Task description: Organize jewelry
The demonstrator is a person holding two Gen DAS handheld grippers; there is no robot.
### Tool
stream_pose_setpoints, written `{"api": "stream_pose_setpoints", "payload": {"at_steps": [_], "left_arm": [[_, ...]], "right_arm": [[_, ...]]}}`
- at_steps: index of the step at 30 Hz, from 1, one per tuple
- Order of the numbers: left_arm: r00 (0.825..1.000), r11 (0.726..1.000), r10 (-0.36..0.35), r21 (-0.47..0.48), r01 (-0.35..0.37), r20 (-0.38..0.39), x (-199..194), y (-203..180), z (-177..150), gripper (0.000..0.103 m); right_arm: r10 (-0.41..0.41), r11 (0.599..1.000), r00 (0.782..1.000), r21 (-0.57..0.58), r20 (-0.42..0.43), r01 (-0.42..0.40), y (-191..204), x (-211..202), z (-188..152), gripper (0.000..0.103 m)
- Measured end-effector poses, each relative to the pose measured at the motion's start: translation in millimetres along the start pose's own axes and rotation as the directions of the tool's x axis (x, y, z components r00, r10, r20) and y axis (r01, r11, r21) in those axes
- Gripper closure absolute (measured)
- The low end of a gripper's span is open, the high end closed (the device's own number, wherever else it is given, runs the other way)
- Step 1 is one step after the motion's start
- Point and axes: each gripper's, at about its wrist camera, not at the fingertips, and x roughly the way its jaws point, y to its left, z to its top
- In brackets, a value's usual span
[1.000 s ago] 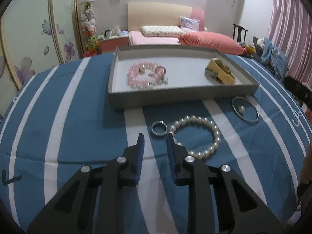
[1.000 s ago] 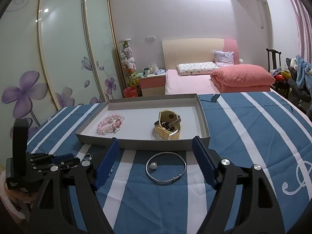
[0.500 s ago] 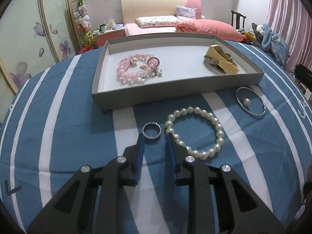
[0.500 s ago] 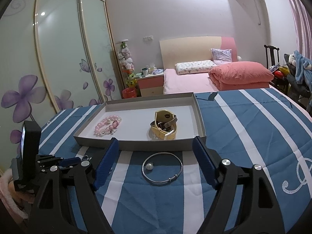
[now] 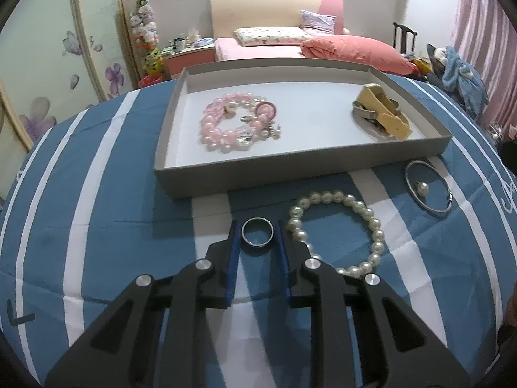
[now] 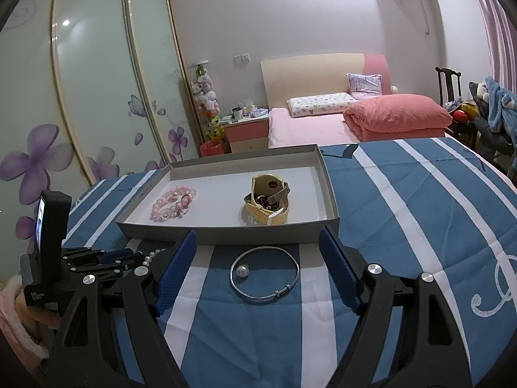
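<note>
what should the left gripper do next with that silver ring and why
Probably finish closing on the ring and lift it toward the grey tray. The left gripper straddles the ring, which lies flat on the striped cloth, and its jaws are closing, though narrow gaps remain at both pads. The pearl bracelet lies close beside its right finger.

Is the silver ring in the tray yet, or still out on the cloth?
Out. The silver ring lies flat on the striped cloth, in front of the tray.

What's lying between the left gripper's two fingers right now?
The silver ring lies flat on the striped cloth between the closing fingers of the left gripper; a thin gap shows each side. Left wrist view.
</note>
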Motion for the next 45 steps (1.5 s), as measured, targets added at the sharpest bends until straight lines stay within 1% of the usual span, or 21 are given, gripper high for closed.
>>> {"api": "stream_pose_setpoints", "payload": {"at_steps": [5,11,14,16,17,20,21,22,25,29,34,37,45], "left_arm": [[0.999,0.996,0.04,-0.077,-0.04,-0.002,-1,24,-2,0.081],[0.995,0.974,0.096,-0.205,-0.095,-0.003,-6,67,-6,0.081],[0.996,0.97,0.089,-0.229,-0.086,0.001,-8,76,-8,0.081],[0.995,0.97,0.095,-0.223,-0.093,0.0,-8,77,-9,0.081],[0.995,0.971,0.101,-0.218,-0.099,-0.002,-8,78,-9,0.081],[0.994,0.971,0.106,-0.213,-0.105,-0.004,-10,80,-10,0.081],[0.995,0.971,0.105,-0.214,-0.103,-0.004,-10,79,-10,0.081],[0.995,0.971,0.102,-0.216,-0.101,-0.003,-10,79,-10,0.081],[0.995,0.971,0.101,-0.217,-0.099,-0.003,-12,78,-10,0.081],[0.995,0.971,0.096,-0.22,-0.094,-0.002,-12,78,-10,0.081],[0.996,0.971,0.092,-0.223,-0.09,0.0,-11,76,-9,0.081],[0.996,0.971,0.092,-0.223,-0.089,0.0,-11,76,-9,0.081],[0.996,0.97,0.09,-0.225,-0.088,0.0,-11,75,-9,0.081]], "right_arm": [[-0.013,1.0,1.0,0.0,-0.013,0.013,-2,3,-1,0.025],[-0.043,0.999,0.997,-0.009,-0.064,0.042,-5,11,-6,0.025],[-0.06,0.998,0.992,-0.03,-0.108,0.057,-5,20,-8,0.025],[-0.068,0.997,0.986,-0.043,-0.154,0.062,-4,28,-11,0.027],[-0.072,0.997,0.98,-0.05,-0.186,0.064,-4,34,-13,0.032],[-0.072,0.996,0.967,-0.064,-0.243,0.058,-2,46,-18,0.04],[-0.063,0.997,0.963,-0.069,-0.26,0.046,0,50,-20,0.045],[-0.05,0.997,0.961,-0.072,-0.273,0.031,2,53,-20,0.047],[-0.028,0.996,0.956,-0.085,-0.291,0.003,9,60,-20,0.052],[-0.013,0.995,0.947,-0.093,-0.32,-0.017,15,72,-18,0.063],[-0.01,0.995,0.935,-0.093,-0.354,-0.024,19,81,-18,0.071],[-0.01,0.995,0.934,-0.098,-0.357,-0.027,21,82,-17,0.073],[-0.019,0.993,0.933,-0.115,-0.358,-0.024,25,81,-18,0.088]]}}
